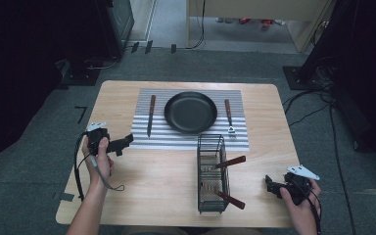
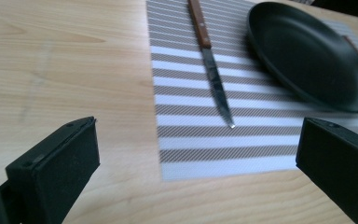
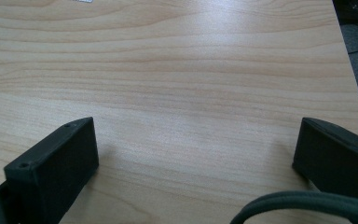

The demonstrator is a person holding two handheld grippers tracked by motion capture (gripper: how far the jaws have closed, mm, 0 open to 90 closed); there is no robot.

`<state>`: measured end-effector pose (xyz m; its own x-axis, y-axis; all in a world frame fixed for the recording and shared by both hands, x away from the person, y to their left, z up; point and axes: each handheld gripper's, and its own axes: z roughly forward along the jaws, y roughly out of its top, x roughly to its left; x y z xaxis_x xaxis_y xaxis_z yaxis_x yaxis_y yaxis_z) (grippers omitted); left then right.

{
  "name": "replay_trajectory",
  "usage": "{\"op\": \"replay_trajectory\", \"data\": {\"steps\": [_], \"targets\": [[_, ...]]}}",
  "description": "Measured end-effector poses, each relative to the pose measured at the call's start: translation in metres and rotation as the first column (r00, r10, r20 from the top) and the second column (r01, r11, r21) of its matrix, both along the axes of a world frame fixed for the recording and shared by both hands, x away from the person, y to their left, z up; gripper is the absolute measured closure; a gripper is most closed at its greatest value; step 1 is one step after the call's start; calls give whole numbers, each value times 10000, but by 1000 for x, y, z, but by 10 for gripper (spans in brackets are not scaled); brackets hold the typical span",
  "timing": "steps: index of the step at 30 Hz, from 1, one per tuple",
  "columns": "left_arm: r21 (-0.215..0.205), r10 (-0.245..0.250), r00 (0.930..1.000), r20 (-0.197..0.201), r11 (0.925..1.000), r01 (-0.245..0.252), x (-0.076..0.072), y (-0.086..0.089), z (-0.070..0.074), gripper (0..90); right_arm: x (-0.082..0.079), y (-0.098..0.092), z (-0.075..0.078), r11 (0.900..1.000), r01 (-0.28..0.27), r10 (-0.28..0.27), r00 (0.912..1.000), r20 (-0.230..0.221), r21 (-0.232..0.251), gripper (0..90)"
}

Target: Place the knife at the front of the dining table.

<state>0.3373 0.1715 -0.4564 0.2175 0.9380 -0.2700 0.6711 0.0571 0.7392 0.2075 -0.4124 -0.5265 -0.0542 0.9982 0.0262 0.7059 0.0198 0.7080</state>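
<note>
Lying on the striped mat, left of the black pan: the knife, wooden handle toward the far edge, tip toward the near one, blade flat on the stripes and apart from the pan's rim. Hovering just off the mat's near-left corner, over bare table: the left gripper, gripped by the left hand, jaws pointing toward the mat, spreading wide with nothing between them; in the left gripper view, knife and pan showing beyond the parted jaws, knife tip falling between the two. Lying to the right of the pan, also on the mat: a fork, tines toward the near edge. Standing in front of the mat, near the table's middle: a wire basket, holding two more wooden-handled pieces sticking out over its right side. Resting near the table's near-right corner: the right gripper, held in the right hand, jaws gaping equally wide over plain wood, pinching nothing, well apart from basket and mat.
</note>
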Motion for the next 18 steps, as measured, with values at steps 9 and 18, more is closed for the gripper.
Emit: {"op": "replay_trajectory", "data": {"steps": [9, 18], "targets": [[368, 187, 9998, -70, 9992, -184, -35, 13, -19, 0, 0, 0, 0, 10000, 6, -6, 10000, -7, 6, 0], [1238, 154, 9996, -249, 9922, -122, -68, 22, -40, 0, 0, 0, 0, 10000, 7, -7, 10000, -17, 5, 0]]}}
